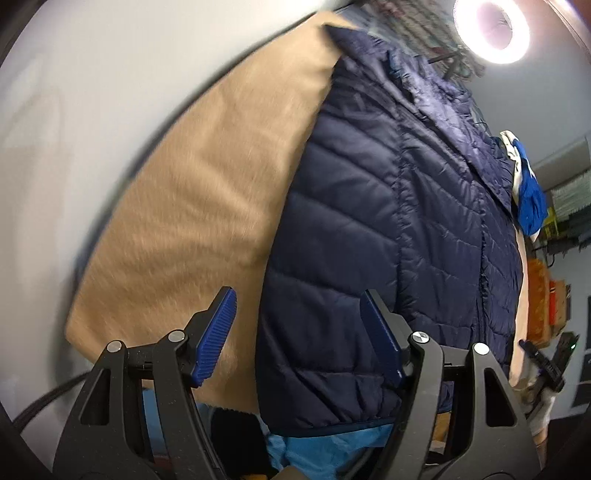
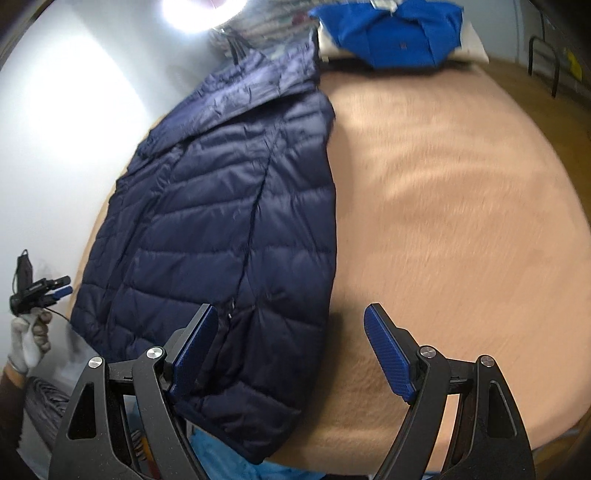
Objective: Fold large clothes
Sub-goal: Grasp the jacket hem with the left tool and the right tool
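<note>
- So the navy puffer jacket (image 2: 221, 206) lies flat on the tan blanket-covered table (image 2: 443, 221), collar end at the far side, hem at the near edge and hanging slightly over it.
- Looks to me like it's already folded lengthwise into a long narrow strip, with straight side edges and no sleeve sticking out. So the first fold seems done.
- What's left, I'd guess: folding it crosswise, hem toward collar, to make a compact bundle.
- There's a folded blue garment (image 2: 391, 33) sitting at the far end, so probably one piece is finished already.
- Left gripper (image 1: 299, 332) is spread wide, nothing between the pads, over the jacket's near left hem corner.
- Right gripper (image 2: 291, 350) is also spread and empty, over the near right hem corner.
- Neither is gripping fabric yet, as far as I can see.
</note>
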Demonstrator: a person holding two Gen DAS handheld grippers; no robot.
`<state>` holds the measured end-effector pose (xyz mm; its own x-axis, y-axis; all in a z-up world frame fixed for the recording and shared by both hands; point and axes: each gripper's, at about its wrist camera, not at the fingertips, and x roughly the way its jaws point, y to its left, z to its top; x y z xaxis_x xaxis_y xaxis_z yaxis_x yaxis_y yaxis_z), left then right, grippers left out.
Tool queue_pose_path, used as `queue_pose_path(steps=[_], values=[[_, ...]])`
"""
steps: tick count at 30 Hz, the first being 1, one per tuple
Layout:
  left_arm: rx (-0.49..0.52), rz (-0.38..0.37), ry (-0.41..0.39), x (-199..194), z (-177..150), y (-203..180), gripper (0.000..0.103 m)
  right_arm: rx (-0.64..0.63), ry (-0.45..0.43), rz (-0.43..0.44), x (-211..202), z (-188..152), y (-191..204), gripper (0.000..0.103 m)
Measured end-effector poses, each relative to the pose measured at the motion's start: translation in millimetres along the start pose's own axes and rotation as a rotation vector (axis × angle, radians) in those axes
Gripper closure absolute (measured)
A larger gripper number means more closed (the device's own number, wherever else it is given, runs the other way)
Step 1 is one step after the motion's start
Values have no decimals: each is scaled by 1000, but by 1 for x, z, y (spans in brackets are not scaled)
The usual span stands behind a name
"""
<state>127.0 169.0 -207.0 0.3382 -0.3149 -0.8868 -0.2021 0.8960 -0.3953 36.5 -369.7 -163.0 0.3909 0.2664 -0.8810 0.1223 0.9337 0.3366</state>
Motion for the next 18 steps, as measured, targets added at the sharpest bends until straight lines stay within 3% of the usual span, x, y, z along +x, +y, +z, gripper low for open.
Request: queue_pose_path(steps=[8,13,15,18], values=[[-1,-27,60,15,-8,2,32,39,92,50,18,-11,-8,22],[37,-19,70,18,-12,-4,48,30,117,68,22,-15,-7,22],[44,-24,78,19,-13,-4,62,39,123,84,23,-15,-6,23],[55,-38,92,20,-15,-7,75,64,139,124,25,-16,-7,31]])
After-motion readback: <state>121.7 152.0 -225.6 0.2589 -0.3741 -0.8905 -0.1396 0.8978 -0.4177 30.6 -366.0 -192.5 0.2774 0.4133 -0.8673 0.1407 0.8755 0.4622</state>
